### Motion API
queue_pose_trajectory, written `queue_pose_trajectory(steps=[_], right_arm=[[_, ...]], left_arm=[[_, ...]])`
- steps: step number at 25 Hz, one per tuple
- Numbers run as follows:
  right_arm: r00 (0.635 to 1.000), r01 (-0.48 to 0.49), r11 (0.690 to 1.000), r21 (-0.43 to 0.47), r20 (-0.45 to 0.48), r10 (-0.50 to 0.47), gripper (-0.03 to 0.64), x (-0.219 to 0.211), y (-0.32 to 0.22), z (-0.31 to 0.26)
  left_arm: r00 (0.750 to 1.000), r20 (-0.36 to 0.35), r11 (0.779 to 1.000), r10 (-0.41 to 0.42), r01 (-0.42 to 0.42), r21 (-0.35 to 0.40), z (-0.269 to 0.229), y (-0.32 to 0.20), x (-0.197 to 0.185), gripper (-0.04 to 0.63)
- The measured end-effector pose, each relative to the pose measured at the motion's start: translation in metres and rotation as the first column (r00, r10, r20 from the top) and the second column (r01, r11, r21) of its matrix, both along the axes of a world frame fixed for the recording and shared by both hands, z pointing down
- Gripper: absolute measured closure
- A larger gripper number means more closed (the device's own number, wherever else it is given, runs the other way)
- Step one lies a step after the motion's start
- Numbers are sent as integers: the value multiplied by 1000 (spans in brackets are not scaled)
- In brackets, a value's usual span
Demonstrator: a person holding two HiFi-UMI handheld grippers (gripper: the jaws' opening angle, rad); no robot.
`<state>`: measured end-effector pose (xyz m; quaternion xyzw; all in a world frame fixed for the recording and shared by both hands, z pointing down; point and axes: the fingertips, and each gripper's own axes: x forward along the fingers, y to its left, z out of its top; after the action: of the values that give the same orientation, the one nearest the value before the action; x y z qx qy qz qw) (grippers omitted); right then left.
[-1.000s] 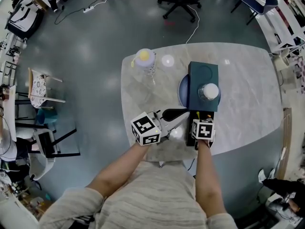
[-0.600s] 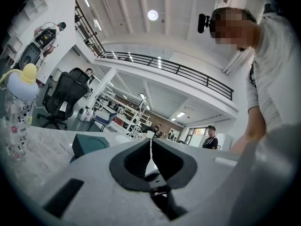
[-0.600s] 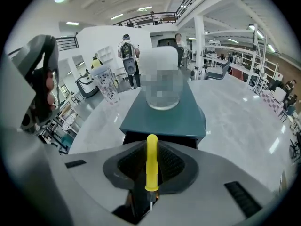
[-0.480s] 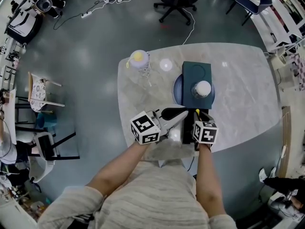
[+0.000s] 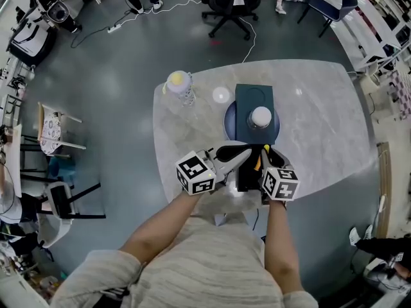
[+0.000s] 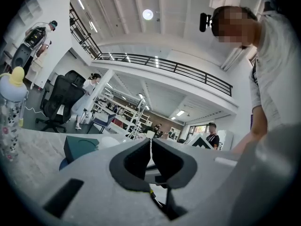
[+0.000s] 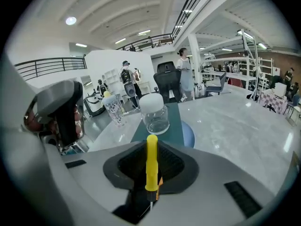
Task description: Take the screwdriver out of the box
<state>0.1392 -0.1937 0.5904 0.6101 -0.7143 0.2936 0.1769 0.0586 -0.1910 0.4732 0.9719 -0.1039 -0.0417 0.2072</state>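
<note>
Head view: marble table (image 5: 321, 127), person at near edge, one gripper per hand.

R gripper (image 5: 264, 159): jaws part-way apart, clamped on the screwdriver (image 5: 258, 162). R gripper view shows it clearly: yellow handle (image 7: 151, 161) lies straight along the gap between the dark pads, rounded end pointing far, thin metal shaft at the near end, running back toward the camera. Grip sits on the lower half of the handle. Gripper tilts down and fwd.

Screwdriver's place: in R gripper, over the far end of the black box (image 5: 247, 177). The box sits at the near table edge, btwn the two grippers. Can't tell if the shaft tip is clear of the box; that bit is too dark.

L gripper (image 5: 239, 154): points across to the right, about level, tips just beside R gripper's tips, over the box's far-left part. L gripper view: jaws (image 6: 150, 157) pressed together, only a hairline seam btwn pads.

Beyond the box, far side: teal flat case (image 5: 253, 101) lying on a blue plate (image 5: 228, 122), clear jar w/ white lid (image 5: 261, 116) standing on the case. Far left: baby bottle, yellow cap (image 5: 180, 85), upright, well apart from the rest.

Bkgd: office chair (image 5: 228, 2) on grey floor, beyond the table.
</note>
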Motion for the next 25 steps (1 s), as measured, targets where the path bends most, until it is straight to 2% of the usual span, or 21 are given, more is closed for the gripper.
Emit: queue_pose_trajectory(steps=[9, 21, 25], right_arm=[[998, 3, 982, 187, 62, -15, 549, 16, 10, -60], [994, 35, 938, 344, 87, -69, 549, 27, 37, -118], [992, 43, 923, 382, 96, -86, 549, 30, 44, -134]], left_arm=[[1000, 8, 1000, -5, 5, 14, -4, 21, 21, 572], [1000, 21, 998, -9, 8, 59, -13, 46, 42, 572], [999, 52, 997, -12, 8, 81, -12, 51, 48, 572]])
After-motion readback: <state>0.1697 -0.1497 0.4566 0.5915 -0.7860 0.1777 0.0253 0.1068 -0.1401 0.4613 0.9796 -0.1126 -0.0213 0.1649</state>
